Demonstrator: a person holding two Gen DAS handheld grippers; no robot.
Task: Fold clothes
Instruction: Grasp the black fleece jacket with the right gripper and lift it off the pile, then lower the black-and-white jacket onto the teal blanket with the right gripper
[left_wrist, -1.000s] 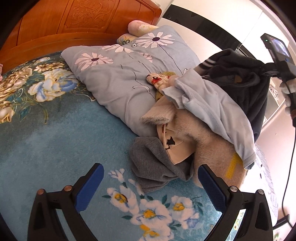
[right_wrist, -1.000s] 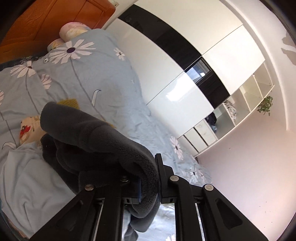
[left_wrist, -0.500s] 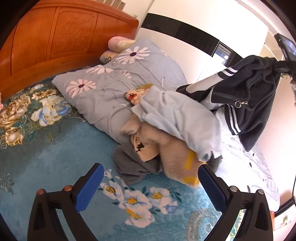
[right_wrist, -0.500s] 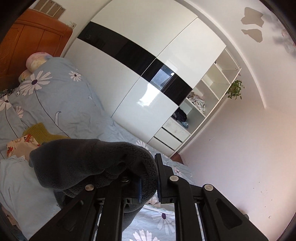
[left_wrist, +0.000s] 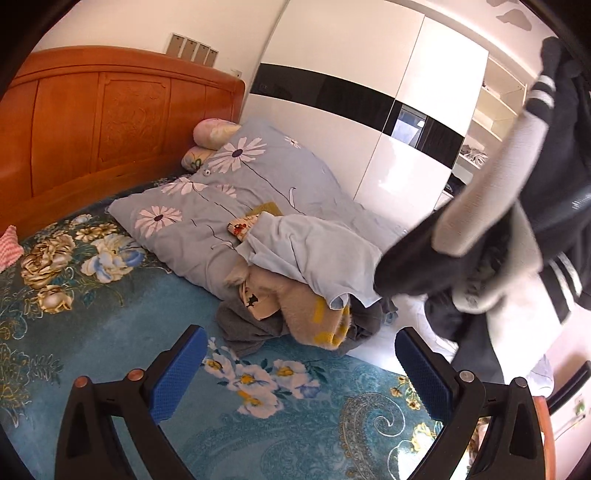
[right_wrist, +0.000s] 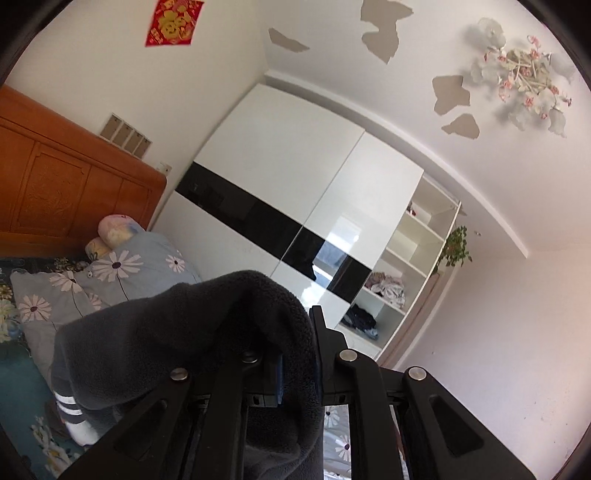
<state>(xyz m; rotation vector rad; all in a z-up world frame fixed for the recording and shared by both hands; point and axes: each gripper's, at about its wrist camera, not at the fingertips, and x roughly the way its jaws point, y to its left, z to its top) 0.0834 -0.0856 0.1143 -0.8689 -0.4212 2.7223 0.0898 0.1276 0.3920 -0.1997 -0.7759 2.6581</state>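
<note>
My right gripper (right_wrist: 295, 369) is shut on a dark fleece jacket (right_wrist: 192, 332) with white stripes and holds it high in the air. In the left wrist view the jacket (left_wrist: 491, 240) hangs at the right, above the bed. A pile of clothes lies on the bed: a light blue garment (left_wrist: 314, 254) on top, a beige fuzzy one (left_wrist: 310, 314) and a grey one (left_wrist: 247, 328) beneath. My left gripper (left_wrist: 295, 369) is open and empty, low over the blue floral bedspread (left_wrist: 92, 350), in front of the pile.
A grey-blue daisy-print pillow (left_wrist: 207, 206) lies behind the pile against the orange wooden headboard (left_wrist: 92, 122). A white and black wardrobe (left_wrist: 351, 110) with open shelves (right_wrist: 402, 266) stands beyond the bed. The bed's right edge (left_wrist: 424, 369) is near my left gripper.
My right gripper has lifted the dark jacket up and clear of the pile. My left gripper has pulled back from the pile and tilted upward, staying open.
</note>
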